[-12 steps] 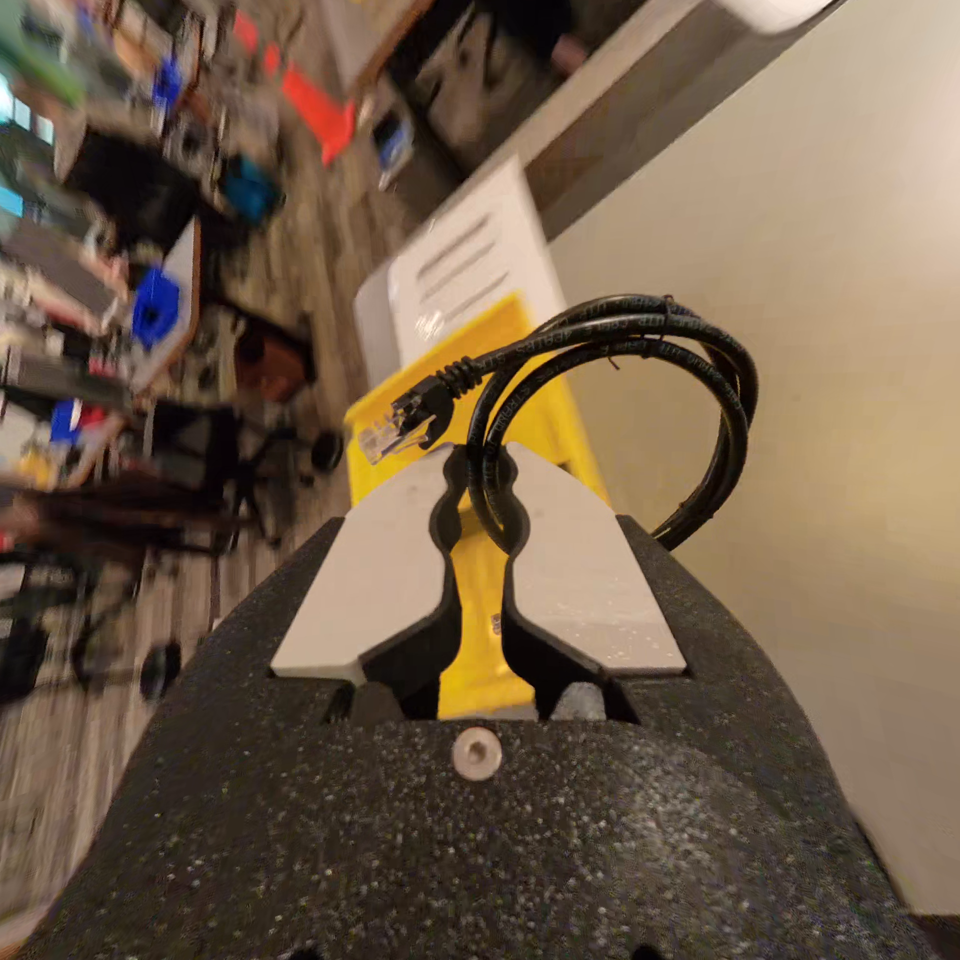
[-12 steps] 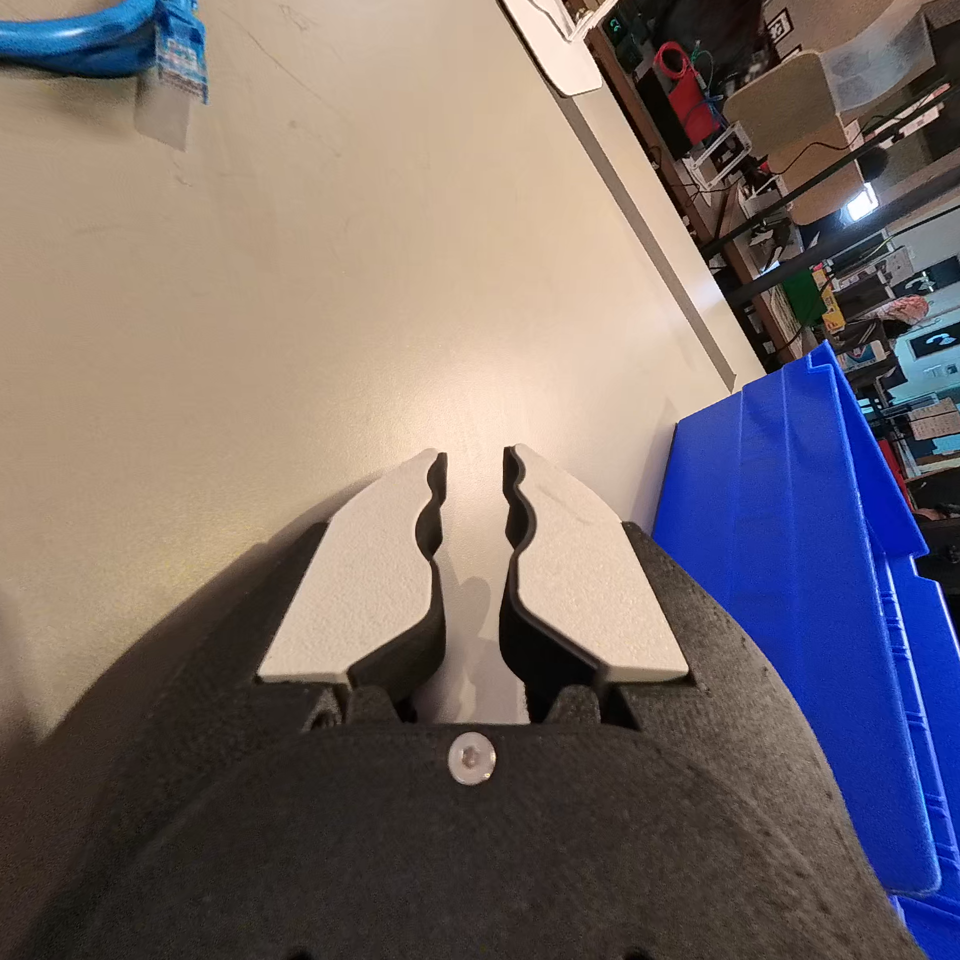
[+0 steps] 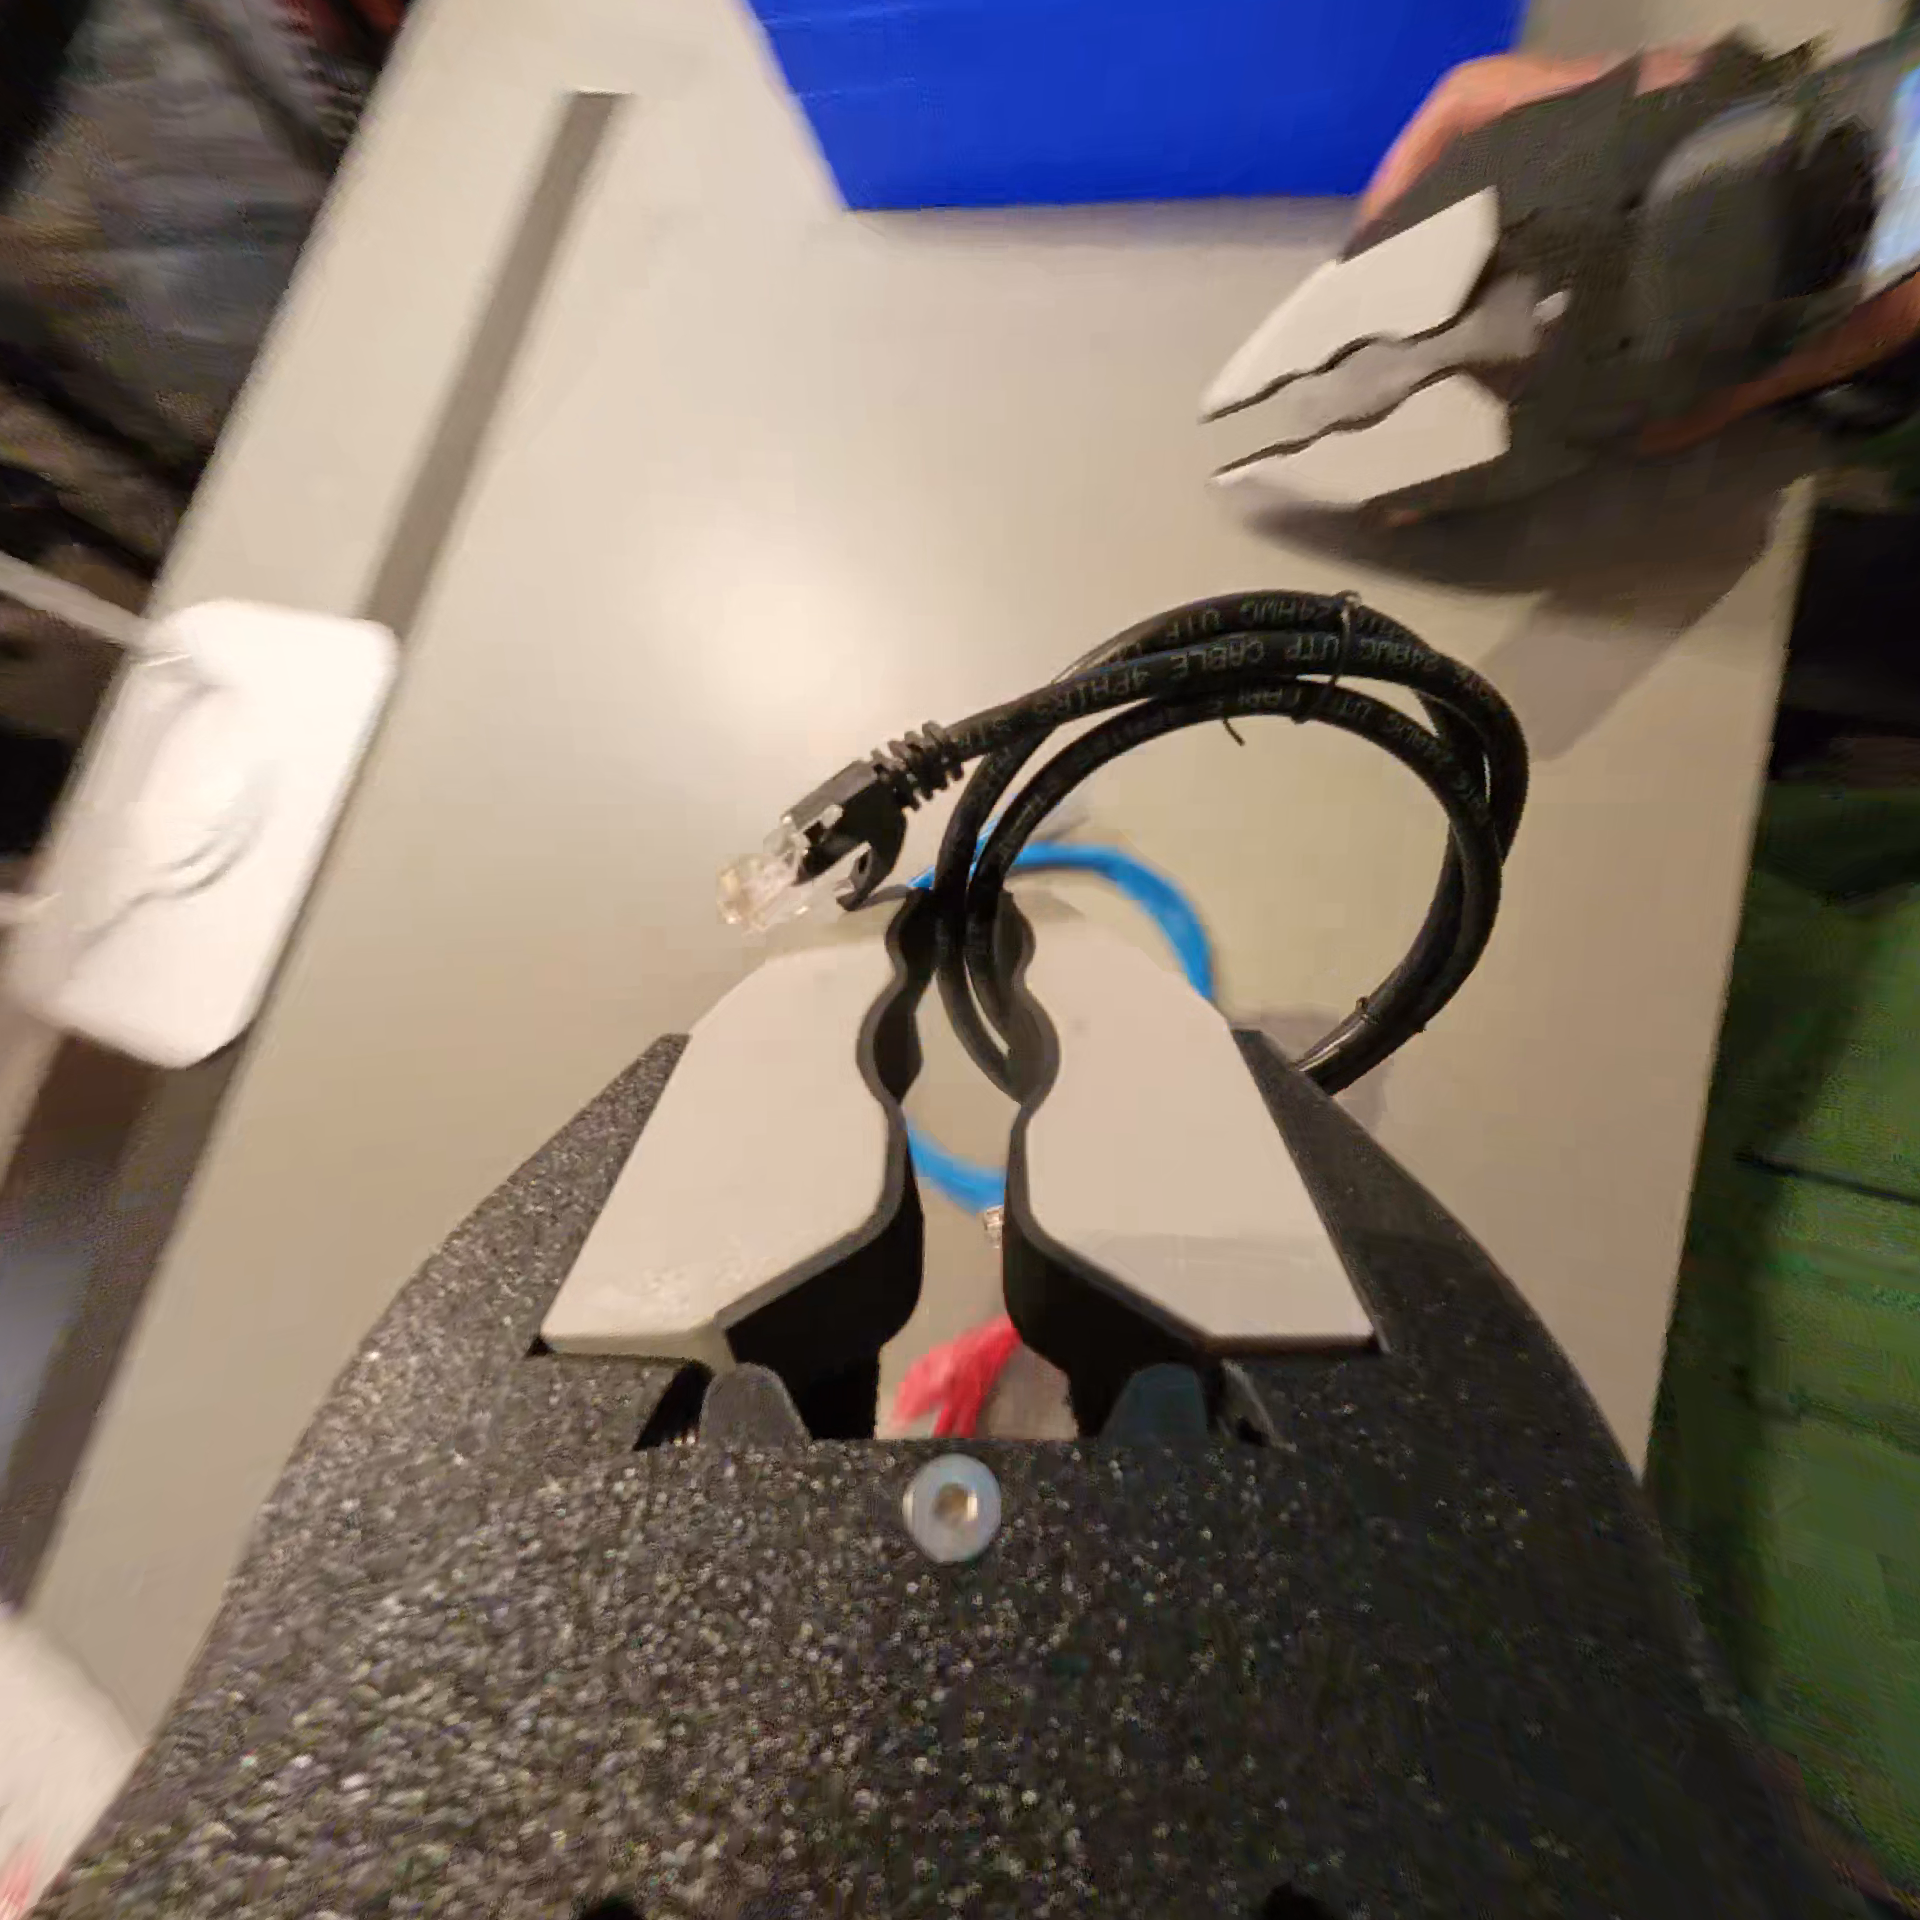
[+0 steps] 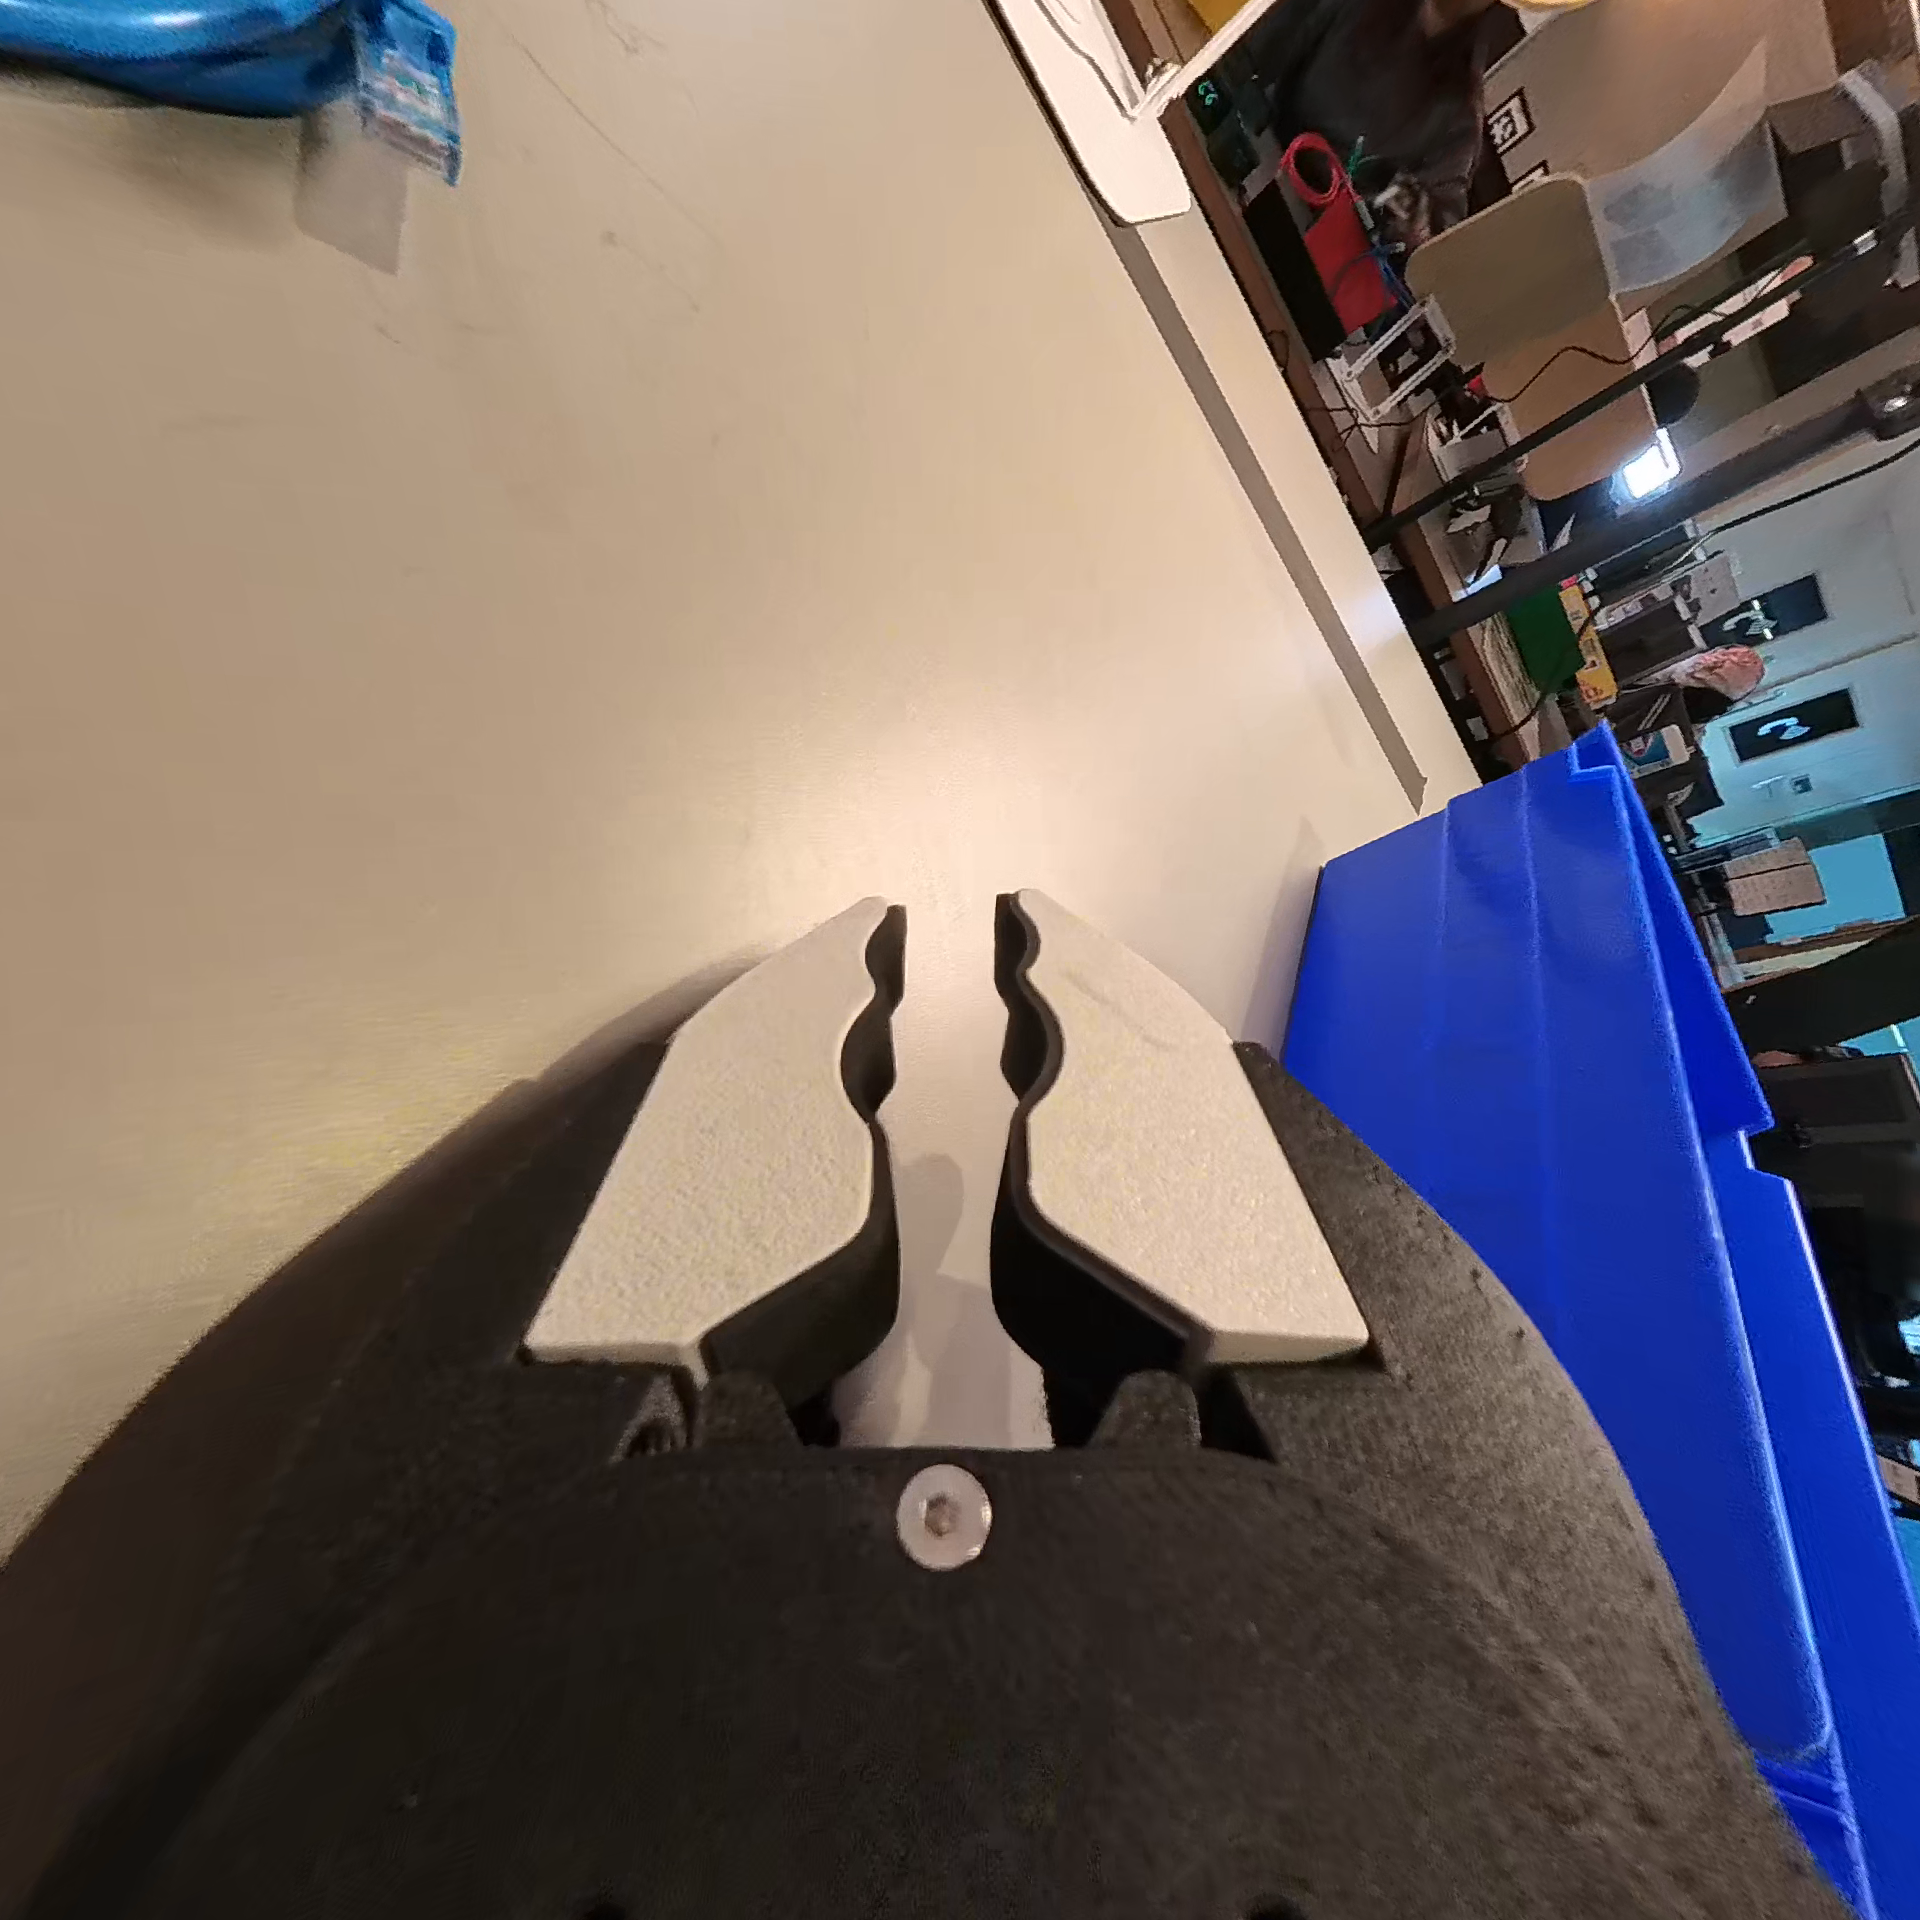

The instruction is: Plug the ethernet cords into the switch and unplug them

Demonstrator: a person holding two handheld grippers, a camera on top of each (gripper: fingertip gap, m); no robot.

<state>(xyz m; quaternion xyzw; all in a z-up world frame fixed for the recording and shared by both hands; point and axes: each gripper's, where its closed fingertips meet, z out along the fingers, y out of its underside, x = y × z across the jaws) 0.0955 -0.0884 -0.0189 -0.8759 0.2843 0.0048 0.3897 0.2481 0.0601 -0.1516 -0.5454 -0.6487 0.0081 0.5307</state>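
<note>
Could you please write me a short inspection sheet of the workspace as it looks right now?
Surface: beige table, mostly bare.
Job's things: black ethernet cord, coiled, its clear plug free; white switch at the table's edge, blurred.
Clutter: blue bin on the table.
Grippers: left gripper shut on the black cord; right gripper slightly open, empty.
Cables: blue cord lying on the table, unplugged; something red below the left gripper, unclear.
Surroundings: crowded shelves and desks beyond the table.
</note>
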